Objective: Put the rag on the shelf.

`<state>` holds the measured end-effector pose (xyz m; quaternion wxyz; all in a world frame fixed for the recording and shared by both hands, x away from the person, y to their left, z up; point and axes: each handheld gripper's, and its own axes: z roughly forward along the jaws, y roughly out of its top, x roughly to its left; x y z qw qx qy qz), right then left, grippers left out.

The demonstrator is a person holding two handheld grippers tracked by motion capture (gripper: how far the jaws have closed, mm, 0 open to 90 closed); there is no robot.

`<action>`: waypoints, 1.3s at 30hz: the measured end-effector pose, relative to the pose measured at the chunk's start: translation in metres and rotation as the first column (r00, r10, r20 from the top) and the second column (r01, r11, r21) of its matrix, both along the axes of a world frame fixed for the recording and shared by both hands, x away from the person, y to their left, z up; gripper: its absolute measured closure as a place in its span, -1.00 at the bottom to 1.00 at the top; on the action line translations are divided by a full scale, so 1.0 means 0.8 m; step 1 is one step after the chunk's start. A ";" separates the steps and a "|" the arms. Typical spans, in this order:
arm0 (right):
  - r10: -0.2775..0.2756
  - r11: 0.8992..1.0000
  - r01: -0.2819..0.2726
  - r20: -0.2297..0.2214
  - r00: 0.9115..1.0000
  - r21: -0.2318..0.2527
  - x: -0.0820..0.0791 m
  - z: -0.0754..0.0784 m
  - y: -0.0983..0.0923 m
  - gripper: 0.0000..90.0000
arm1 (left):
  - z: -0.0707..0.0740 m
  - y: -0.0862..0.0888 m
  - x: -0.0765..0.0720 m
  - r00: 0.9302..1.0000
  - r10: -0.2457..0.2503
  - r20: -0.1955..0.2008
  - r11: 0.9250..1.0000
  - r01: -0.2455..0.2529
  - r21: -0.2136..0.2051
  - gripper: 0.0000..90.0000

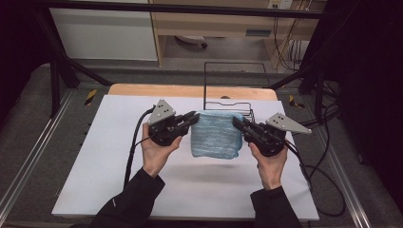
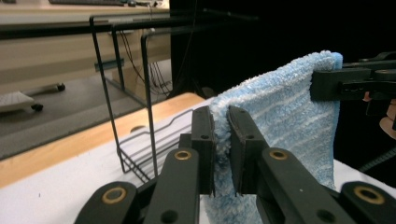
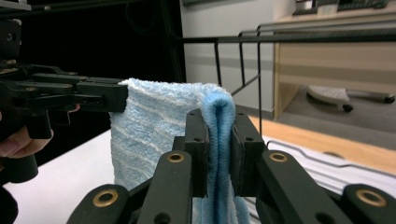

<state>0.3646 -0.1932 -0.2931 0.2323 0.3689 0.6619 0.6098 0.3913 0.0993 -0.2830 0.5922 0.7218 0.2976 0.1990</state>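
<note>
Right behind the held towel (image 1: 215,134): black wire rack (image 1: 228,90), w/ both grippers clamped.

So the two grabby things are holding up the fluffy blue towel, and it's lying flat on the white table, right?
Not quite. The left hand-held gripper and the right hand-held gripper do pinch the fluffy blue striped towel at its top corners, but it isn't lying flat. It hangs folded between them, lifted off the white table. The left gripper view shows it drooping down from the jaws.
</note>
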 end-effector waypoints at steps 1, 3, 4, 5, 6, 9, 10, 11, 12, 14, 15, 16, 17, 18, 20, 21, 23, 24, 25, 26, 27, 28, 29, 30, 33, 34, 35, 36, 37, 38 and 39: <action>-0.006 1.000 0.006 0.009 1.000 0.002 0.000 0.003 -0.001 0.78 | 0.003 -0.002 0.001 1.000 0.000 0.005 1.000 0.000 -0.004 0.81; -0.016 1.000 0.016 0.022 1.000 0.004 -0.001 0.010 -0.004 0.78 | 0.009 -0.005 0.002 1.000 0.000 0.016 1.000 0.000 -0.011 0.81; -0.020 1.000 0.020 0.030 0.999 0.005 -0.001 0.013 -0.005 0.78 | 0.012 -0.007 0.002 1.000 0.002 0.021 1.000 -0.001 -0.017 0.81; -0.023 1.000 0.023 0.037 0.999 0.009 -0.001 0.016 -0.006 0.78 | 0.014 -0.008 0.003 1.000 0.002 0.025 1.000 -0.001 -0.022 0.81; -0.028 1.000 0.028 0.045 0.999 0.009 -0.001 0.019 -0.007 0.78 | 0.016 -0.009 0.004 1.000 0.002 0.029 1.000 -0.001 -0.024 0.81; -0.044 0.999 0.044 0.066 0.997 0.003 0.000 0.027 -0.009 0.78 | 0.023 -0.013 0.006 0.999 0.001 0.037 0.999 0.000 -0.039 0.81; -0.052 0.999 0.052 0.072 0.996 -0.001 0.001 0.030 -0.009 0.79 | 0.024 -0.015 0.006 0.999 0.003 0.042 0.999 -0.001 -0.041 0.81; -0.058 0.998 0.058 0.078 0.995 0.000 0.001 0.033 -0.009 0.79 | 0.026 -0.015 0.007 0.999 0.005 0.049 0.999 -0.003 -0.043 0.82; -0.060 0.998 0.061 0.085 0.995 -0.002 0.002 0.036 -0.010 0.79 | 0.028 -0.017 0.007 0.999 0.008 0.054 0.999 -0.005 -0.049 0.82; -0.066 0.998 0.066 0.095 0.993 -0.002 0.002 0.042 -0.011 0.79 | 0.032 -0.018 0.009 0.998 0.009 0.058 0.998 -0.005 -0.062 0.82; -0.068 0.998 0.069 0.101 0.993 0.001 0.003 0.045 -0.011 0.79 | 0.035 -0.019 0.010 0.998 0.010 0.060 0.998 -0.005 -0.068 0.82; -0.071 0.997 0.071 0.108 0.992 0.003 0.003 0.048 -0.012 0.79 | 0.038 -0.020 0.011 0.998 0.012 0.066 0.997 -0.007 -0.070 0.82; -0.075 0.997 0.074 0.113 0.991 0.005 0.003 0.051 -0.012 0.79 | 0.041 -0.021 0.012 0.998 0.013 0.069 0.997 -0.008 -0.075 0.82; -0.077 0.997 0.078 0.120 0.990 0.004 0.004 0.054 -0.012 0.79 | 0.044 -0.023 0.013 0.997 0.016 0.076 0.997 -0.010 -0.079 0.82; -0.085 0.996 0.085 0.136 0.987 0.004 0.005 0.061 -0.013 0.79 | 0.050 -0.025 0.015 0.996 0.021 0.089 0.996 -0.013 -0.083 0.82; -0.089 0.996 0.089 0.143 0.986 0.005 0.005 0.065 -0.013 0.79 | 0.054 -0.026 0.017 0.995 0.022 0.095 0.996 -0.014 -0.086 0.82; -0.095 0.995 0.095 0.159 0.983 0.005 0.006 0.072 -0.014 0.79 | 0.060 -0.027 0.019 0.994 0.024 0.102 0.996 -0.014 -0.091 0.82; -0.097 0.995 0.097 0.165 0.982 0.006 0.006 0.074 -0.014 0.79 | 0.063 -0.028 0.020 0.994 0.024 0.107 0.995 -0.014 -0.097 0.82; -0.101 0.995 0.101 0.172 0.980 0.006 0.006 0.077 -0.014 0.79 | 0.066 -0.029 0.021 0.994 0.023 0.111 0.995 -0.012 -0.096 0.82; -0.105 0.994 0.106 0.177 0.978 0.006 0.007 0.080 -0.015 0.79 | 0.069 -0.030 0.022 0.993 0.024 0.116 0.995 -0.013 -0.099 0.82; -0.110 0.994 0.110 0.182 0.977 0.008 0.008 0.083 -0.015 0.79 | 0.071 -0.031 0.023 0.992 0.024 0.121 0.995 -0.012 -0.098 0.82; -0.114 0.993 0.114 0.186 0.976 0.011 0.009 0.085 -0.015 0.79 | 0.074 -0.032 0.024 0.992 0.025 0.125 0.995 -0.012 -0.100 0.82; -0.116 0.993 0.115 0.192 0.975 0.014 0.010 0.088 -0.016 0.79 | 0.076 -0.033 0.025 0.991 0.026 0.129 0.994 -0.012 -0.105 0.82; -0.119 0.993 0.118 0.195 0.974 0.017 0.011 0.090 -0.016 0.79 | 0.079 -0.033 0.026 0.991 0.027 0.133 0.994 -0.012 -0.107 0.82; -0.129 0.992 0.128 0.209 0.969 0.018 0.015 0.098 -0.017 0.79 | 0.086 -0.036 0.031 0.990 0.029 0.142 0.993 -0.012 -0.118 0.82; -0.131 0.991 0.130 0.213 0.968 0.021 0.016 0.101 -0.017 0.79 | 0.089 -0.037 0.032 0.989 0.030 0.143 0.992 -0.012 -0.124 0.82; -0.133 0.991 0.132 0.218 0.967 0.021 0.017 0.103 -0.018 0.79 | 0.091 -0.037 0.034 0.989 0.030 0.145 0.992 -0.011 -0.129 0.82; -0.136 0.991 0.134 0.223 0.965 0.024 0.018 0.106 -0.018 0.79 | 0.094 -0.038 0.035 0.989 0.029 0.143 0.990 -0.008 -0.140 0.82; -0.141 0.990 0.139 0.229 0.963 0.027 0.019 0.108 -0.019 0.79 | 0.096 -0.040 0.036 0.989 0.030 0.144 0.990 -0.009 -0.142 0.82; -0.145 0.989 0.142 0.234 0.961 0.030 0.020 0.110 -0.019 0.79 | 0.098 -0.041 0.037 0.989 0.031 0.148 0.990 -0.010 -0.139 0.82; -0.149 0.989 0.144 0.237 0.960 0.035 0.022 0.112 -0.020 0.79 | 0.100 -0.043 0.037 0.988 0.033 0.151 0.990 -0.011 -0.141 0.82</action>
